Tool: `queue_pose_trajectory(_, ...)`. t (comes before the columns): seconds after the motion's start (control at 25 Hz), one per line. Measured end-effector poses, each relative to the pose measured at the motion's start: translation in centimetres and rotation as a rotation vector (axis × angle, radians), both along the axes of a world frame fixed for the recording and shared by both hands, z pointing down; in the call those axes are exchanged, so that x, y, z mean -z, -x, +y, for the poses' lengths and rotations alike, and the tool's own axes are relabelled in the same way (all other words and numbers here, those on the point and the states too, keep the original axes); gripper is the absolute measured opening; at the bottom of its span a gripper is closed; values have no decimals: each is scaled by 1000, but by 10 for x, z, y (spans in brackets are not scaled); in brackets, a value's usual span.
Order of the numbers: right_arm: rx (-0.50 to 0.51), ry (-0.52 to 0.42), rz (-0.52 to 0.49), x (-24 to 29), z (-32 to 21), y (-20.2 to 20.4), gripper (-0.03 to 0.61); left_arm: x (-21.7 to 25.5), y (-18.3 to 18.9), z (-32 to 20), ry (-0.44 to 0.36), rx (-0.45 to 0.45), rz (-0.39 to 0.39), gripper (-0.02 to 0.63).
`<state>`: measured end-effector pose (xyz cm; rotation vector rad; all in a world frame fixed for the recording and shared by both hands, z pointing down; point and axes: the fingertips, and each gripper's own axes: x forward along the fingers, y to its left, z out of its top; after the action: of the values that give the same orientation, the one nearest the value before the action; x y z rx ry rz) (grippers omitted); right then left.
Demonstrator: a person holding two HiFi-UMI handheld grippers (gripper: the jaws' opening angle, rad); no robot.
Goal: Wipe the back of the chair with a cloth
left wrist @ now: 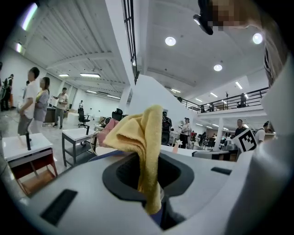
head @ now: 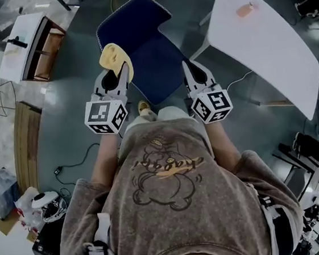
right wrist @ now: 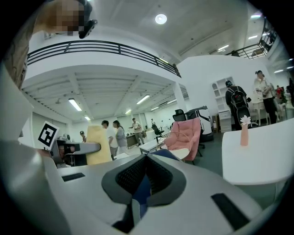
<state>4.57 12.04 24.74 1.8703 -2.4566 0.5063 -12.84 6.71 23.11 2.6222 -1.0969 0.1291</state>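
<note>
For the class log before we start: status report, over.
Left gripper shut on yellow cloth. Right gripper shut, empty. Blue chair straight ahead, nothing blocking its back.

We lose the lower end of the cloth [left wrist: 143, 156] inside the jaws of the left gripper [head: 115, 76]. Our own torso [head: 170, 174] covers the near edge of the chair [head: 138, 41]. The small pink thing [head: 244, 10] on the worktop [head: 277, 53] is too small to name.

No word or number can be read; the left marker cube [head: 106, 117] and the right marker cube [head: 211, 106], each behind its jaws, bear black-and-white square patterns without letters; further back, the sweatshirt [head: 174, 208] carries a cursive line too stylised to read.
</note>
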Motion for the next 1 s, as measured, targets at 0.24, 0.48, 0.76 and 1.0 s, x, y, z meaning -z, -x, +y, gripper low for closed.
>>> queue_pose_trajectory(0.24, 16, 18, -5, -4, -24, -23, 26, 0, -17, -19, 11, 35, -11, 57)
queue_pose_trajectory(0.48, 62, 18, -4, -6, -63, -45, 25, -1, -29, -47, 3, 87, -18, 57)
queue_pose_trajectory(0.76, 126, 59, -20, -33, -105, -43, 25, -22, -40, -90, 8, 103, -47, 58)
queue_pose_trajectory(1.0, 196, 73, -19, -64, -145, -18, 26, -61, -23, -124, 34, 182, -37, 57)
